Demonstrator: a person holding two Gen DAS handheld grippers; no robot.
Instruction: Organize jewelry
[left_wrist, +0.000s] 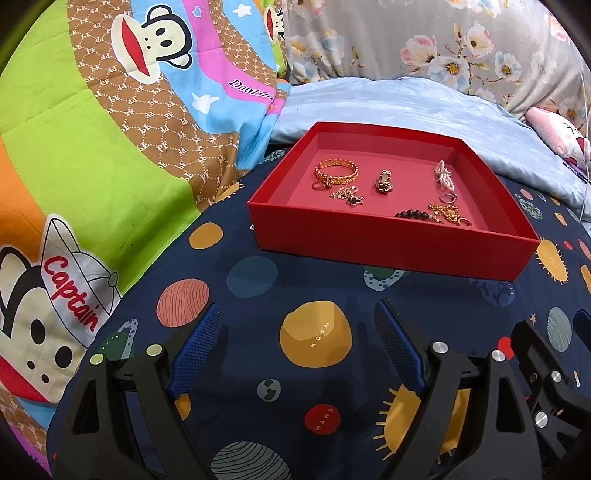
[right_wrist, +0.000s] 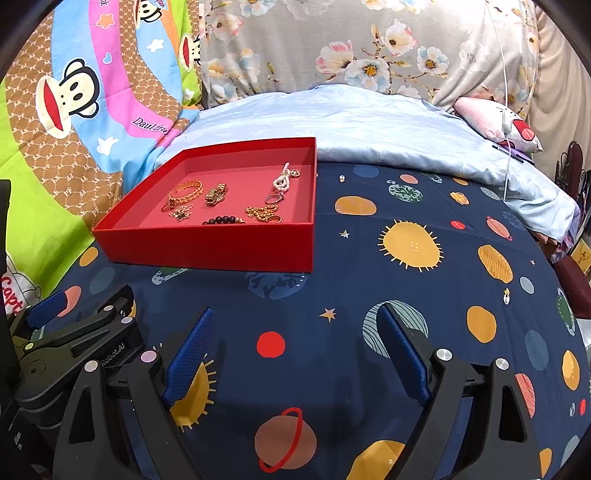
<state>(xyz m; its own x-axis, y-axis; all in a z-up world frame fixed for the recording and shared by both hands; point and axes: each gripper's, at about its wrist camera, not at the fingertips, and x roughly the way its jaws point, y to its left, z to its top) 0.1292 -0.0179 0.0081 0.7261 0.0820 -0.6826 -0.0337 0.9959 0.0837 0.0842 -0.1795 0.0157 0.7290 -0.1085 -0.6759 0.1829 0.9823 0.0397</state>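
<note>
left gripper (left_wrist: 297, 343): two matte black moulded arms with triangular cut-outs, each ending in a blue finger pad (left_wrist: 197, 347) with fine ribbed texture; round silver screw heads at the pivots

right gripper (right_wrist: 297, 350): same build, black arms, blue textured fingers (right_wrist: 190, 354), silver and pale round fasteners; white "robot.ai" lettering appears on the black body at the lower left of the right wrist view
</note>
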